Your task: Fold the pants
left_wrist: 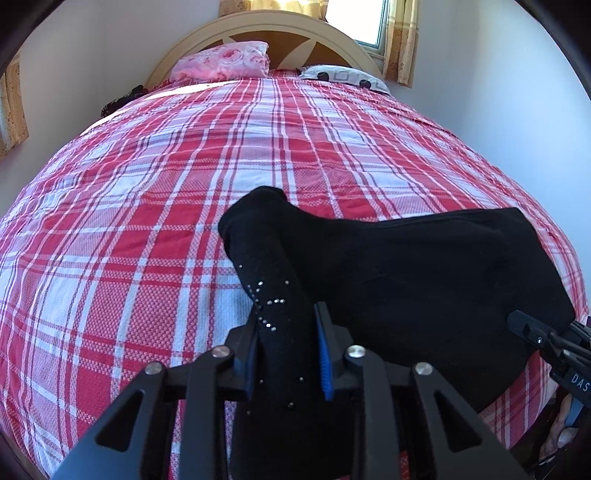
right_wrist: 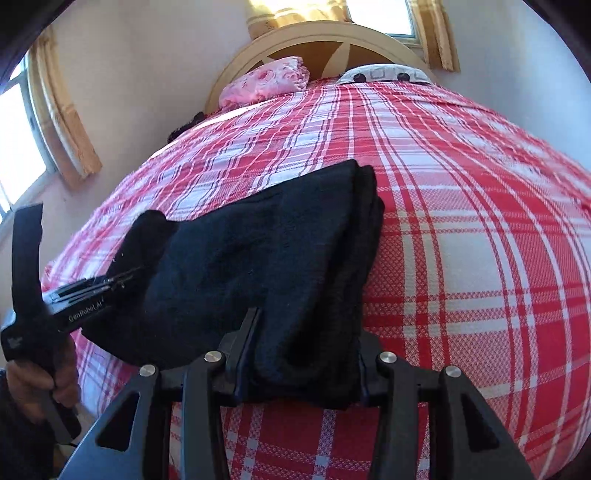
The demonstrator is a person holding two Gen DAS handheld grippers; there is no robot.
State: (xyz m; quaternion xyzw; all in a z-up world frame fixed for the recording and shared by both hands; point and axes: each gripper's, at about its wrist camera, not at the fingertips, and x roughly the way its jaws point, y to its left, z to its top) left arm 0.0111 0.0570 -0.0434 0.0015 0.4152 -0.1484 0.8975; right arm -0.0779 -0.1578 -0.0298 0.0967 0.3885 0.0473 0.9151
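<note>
Currently, left wrist view: the left gripper [left_wrist: 286,332] is clamped on a bunched strip of the black pants [left_wrist: 406,273]. The cloth runs straight up between the 2 fingers [left_wrist: 325,354], filling the gap, with blue pads pressed against it on both sides. Small shiny studs dot that gripped strip. Beyond the fingertips the strip rises to a rounded hump, then the rest of the pants spreads off to the right as a broad dark slab lying on the red and white plaid bedspread [left_wrist: 147,184]. The right gripper [left_wrist: 546,339] shows at the right edge, touching the far corner of that slab; from here I cannot tell how its jaws stand. Far end of the bed: a pink pillow [left_wrist: 225,61], a spotted pillow [left_wrist: 343,77], a curved headboard [left_wrist: 280,26], a window [left_wrist: 364,22].

Right wrist view: the right gripper [right_wrist: 303,354] is closed on a thick folded edge of the pants [right_wrist: 266,251]. The fabric sits between the 2 fingers, packed side to side, and hangs a little below them. Ahead of the jaws the pants lie as a layered stack on the bedspread [right_wrist: 461,240], stacked edges visible along the right side. The left gripper [right_wrist: 110,284] comes in from the left with its tips on the pants' left end, held by a hand [right_wrist: 44,380].
</note>
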